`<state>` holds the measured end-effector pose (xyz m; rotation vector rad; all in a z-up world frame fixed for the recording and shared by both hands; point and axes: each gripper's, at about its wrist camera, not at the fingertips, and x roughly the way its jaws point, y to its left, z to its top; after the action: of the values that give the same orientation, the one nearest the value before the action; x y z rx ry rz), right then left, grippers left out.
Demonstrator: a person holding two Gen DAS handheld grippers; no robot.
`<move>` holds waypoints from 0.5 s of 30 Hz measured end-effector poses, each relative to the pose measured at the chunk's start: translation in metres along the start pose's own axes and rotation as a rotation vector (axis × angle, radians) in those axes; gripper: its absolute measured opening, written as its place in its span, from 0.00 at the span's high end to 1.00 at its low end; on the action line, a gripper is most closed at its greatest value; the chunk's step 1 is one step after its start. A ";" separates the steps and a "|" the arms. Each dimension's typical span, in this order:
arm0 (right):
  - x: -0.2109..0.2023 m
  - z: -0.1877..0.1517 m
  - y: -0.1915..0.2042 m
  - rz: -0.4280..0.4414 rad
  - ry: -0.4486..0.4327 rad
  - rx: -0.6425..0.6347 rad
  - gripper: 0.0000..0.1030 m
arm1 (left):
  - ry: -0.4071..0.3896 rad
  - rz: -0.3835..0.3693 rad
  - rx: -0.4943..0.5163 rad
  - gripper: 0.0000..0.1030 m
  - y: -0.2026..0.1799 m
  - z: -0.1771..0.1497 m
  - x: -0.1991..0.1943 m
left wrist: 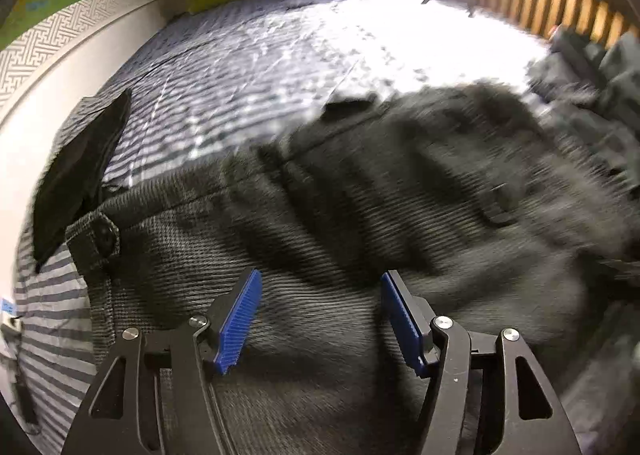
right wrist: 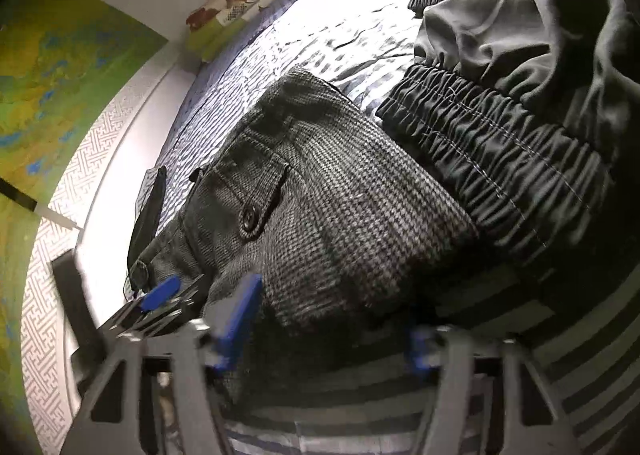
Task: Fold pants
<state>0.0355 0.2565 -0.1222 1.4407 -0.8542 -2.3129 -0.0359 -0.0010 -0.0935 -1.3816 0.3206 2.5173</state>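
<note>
While both jaws gape, left gripper hovers over checked pants.

We saw a bed with a striped sheet; on it lay checked grey pants and dark trousers.

striped bedsheet lies open far side – checked pants and dark garment pile crowd the near side.
</note>
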 end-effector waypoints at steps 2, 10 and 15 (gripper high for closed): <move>0.001 0.001 -0.002 0.015 0.009 0.021 0.60 | -0.045 -0.022 -0.021 0.36 0.002 -0.001 -0.023; -0.011 -0.002 0.020 -0.003 -0.028 -0.085 0.72 | 0.040 -0.038 0.071 0.33 -0.008 -0.026 -0.001; -0.030 -0.004 0.060 -0.056 -0.103 -0.249 0.77 | 0.021 -0.128 -0.087 0.33 0.039 -0.019 -0.027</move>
<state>0.0484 0.2234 -0.0651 1.2648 -0.5329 -2.4509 -0.0194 -0.0467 -0.0776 -1.4134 0.1232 2.4401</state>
